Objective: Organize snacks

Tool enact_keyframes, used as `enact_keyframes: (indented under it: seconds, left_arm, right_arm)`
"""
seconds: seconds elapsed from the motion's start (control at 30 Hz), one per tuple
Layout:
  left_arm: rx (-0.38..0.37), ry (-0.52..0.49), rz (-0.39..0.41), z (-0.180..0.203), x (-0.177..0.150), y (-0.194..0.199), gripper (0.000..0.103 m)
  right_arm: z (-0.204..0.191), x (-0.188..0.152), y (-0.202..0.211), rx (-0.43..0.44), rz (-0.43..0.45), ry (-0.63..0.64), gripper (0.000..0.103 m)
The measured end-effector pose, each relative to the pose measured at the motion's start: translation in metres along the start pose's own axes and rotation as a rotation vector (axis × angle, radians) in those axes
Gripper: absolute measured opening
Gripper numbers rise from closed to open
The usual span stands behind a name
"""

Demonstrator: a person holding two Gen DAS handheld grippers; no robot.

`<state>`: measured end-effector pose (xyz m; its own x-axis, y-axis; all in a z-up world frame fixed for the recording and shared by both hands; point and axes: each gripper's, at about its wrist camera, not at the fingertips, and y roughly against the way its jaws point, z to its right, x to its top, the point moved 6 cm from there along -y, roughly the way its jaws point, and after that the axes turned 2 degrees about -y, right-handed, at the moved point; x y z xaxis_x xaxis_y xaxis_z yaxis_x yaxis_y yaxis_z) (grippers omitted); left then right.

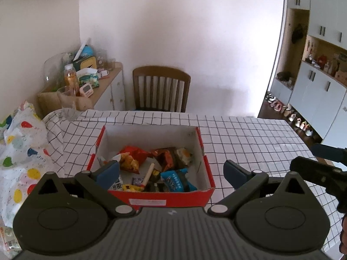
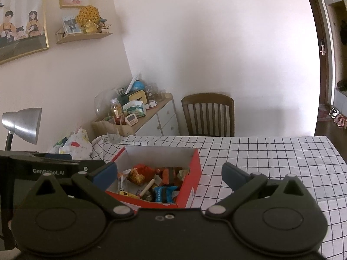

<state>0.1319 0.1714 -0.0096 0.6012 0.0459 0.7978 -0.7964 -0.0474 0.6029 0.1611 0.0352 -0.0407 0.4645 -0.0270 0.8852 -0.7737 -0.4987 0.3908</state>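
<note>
Snack packets (image 1: pixel 151 169) lie heaped in the red box (image 1: pixel 167 199) on the checked tabletop (image 1: pixel 249 134); left gripper (image 1: pixel 171 171) and right gripper (image 2: pixel 169 174) hover spread wide, empty; either sorting is pending or gathering is finished

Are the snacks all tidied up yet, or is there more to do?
Nearly all done, it seems. Several snack packets lie in the red box, and none show on the checked cloth. Nothing is in hand: the left tool and right tool are open and empty. Anything left is out of view.
</note>
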Motion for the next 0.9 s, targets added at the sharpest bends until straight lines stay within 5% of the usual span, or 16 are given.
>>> enact_keyframes:
  seconds: [0.9]
  left_arm:
    - [0.044,0.026,-0.028,-0.0082,0.0026,0.0056,0.102]
  right_arm:
    - [-0.0020,0.0041,0.0002,0.022,-0.012,-0.008,0.103]
